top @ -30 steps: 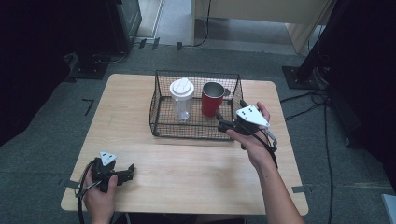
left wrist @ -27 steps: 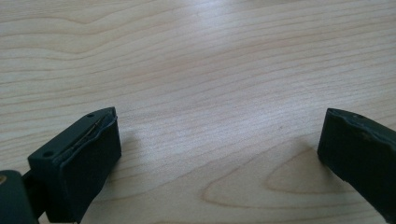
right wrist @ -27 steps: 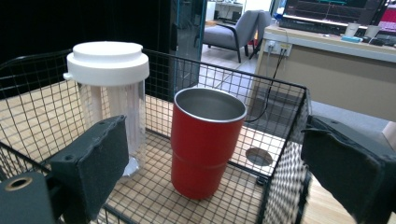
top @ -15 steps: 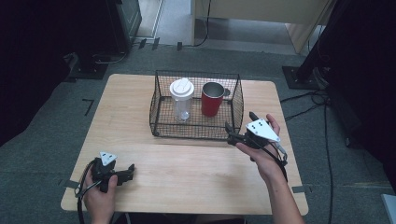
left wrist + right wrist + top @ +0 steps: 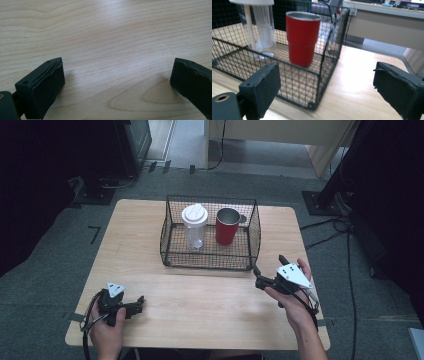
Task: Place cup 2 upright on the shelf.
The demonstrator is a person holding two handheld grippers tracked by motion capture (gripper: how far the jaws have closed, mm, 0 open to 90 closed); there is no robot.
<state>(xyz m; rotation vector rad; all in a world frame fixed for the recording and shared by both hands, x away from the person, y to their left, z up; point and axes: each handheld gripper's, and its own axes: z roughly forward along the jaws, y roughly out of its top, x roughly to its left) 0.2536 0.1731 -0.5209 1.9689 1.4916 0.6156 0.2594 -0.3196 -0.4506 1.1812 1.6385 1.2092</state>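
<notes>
A black wire basket (image 5: 210,261) stands at the middle back of the wooden table (image 5: 210,305). Inside it a clear bottle with a white lid (image 5: 194,225) stands upright on the left, and a red metal cup (image 5: 227,226) stands upright on the right. My right gripper (image 5: 270,266) is open and holds nothing, just off the basket's front right corner. In the right gripper view the open jaws frame the basket (image 5: 329,52), with the red cup (image 5: 302,37) and the bottle (image 5: 260,27) behind the mesh. My left gripper (image 5: 138,303) rests open on the table near the front left edge.
In the left gripper view my left gripper (image 5: 117,82) has only bare wood (image 5: 112,37) between its jaws. Cables trail from both grippers over the table's front edge. Grey carpet, black stands and a desk (image 5: 384,22) surround the table.
My right hand has drawn the open gripper back from the basket's right side toward the front right of the table. The left hand has stayed put.
</notes>
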